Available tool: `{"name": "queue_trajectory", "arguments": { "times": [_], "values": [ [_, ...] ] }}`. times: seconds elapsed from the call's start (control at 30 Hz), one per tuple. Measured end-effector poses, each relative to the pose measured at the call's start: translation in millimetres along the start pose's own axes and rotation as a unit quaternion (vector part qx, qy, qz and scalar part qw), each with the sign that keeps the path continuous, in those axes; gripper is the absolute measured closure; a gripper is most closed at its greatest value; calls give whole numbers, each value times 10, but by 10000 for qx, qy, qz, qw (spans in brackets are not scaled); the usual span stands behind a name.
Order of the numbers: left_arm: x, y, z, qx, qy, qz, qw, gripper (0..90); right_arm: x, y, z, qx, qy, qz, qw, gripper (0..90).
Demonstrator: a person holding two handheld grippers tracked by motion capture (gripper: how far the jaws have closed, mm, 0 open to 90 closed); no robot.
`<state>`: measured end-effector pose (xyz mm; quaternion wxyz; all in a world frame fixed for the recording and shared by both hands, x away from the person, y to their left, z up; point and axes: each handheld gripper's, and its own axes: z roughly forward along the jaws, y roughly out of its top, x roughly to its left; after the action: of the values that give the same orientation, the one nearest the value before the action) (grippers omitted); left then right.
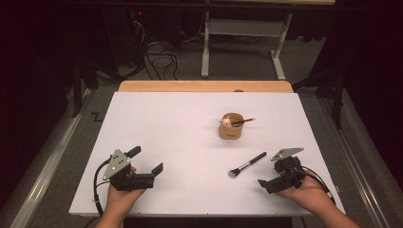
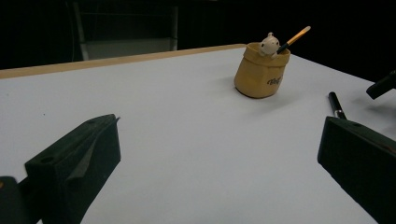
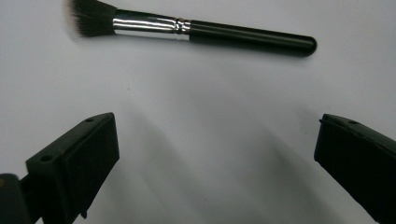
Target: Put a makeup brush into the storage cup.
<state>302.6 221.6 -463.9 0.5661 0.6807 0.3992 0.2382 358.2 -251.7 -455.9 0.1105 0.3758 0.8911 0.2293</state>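
A black makeup brush [image 1: 247, 165] [image 3: 187, 28] with a silver ferrule lies flat on the white table cover [image 1: 190, 142], bristles toward me. My right gripper [image 1: 270, 171] [image 3: 217, 158] is open just right of it, its jaws spread wide and empty, the brush a little beyond their tips. A tan pot [image 1: 231, 127] [image 2: 261, 70] stands upright farther back, holding a small white figure [image 2: 269, 44] and a slim brush [image 1: 243, 121] [image 2: 294, 38] that leans out to the right. My left gripper [image 1: 146, 159] [image 2: 219, 163] is open and empty at the near left, aimed toward the pot.
The white cover ends at a wooden table edge [image 1: 204, 86] at the back. Beyond it are a white table frame [image 1: 242, 42] and cables [image 1: 157, 57] on the floor. Bare white surface lies between the two grippers. Part of the right gripper [image 2: 383, 85] shows in the left gripper view.
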Motion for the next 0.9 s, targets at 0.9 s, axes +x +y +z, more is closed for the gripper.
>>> {"name": "queue_trajectory", "arguments": {
  "times": [0.9],
  "values": [
    [-9, 4, 6, 4, -48, -3, 10000, 4, 16, 361, 59, 920, 81, -460, 9947, 51]
  ]
}}
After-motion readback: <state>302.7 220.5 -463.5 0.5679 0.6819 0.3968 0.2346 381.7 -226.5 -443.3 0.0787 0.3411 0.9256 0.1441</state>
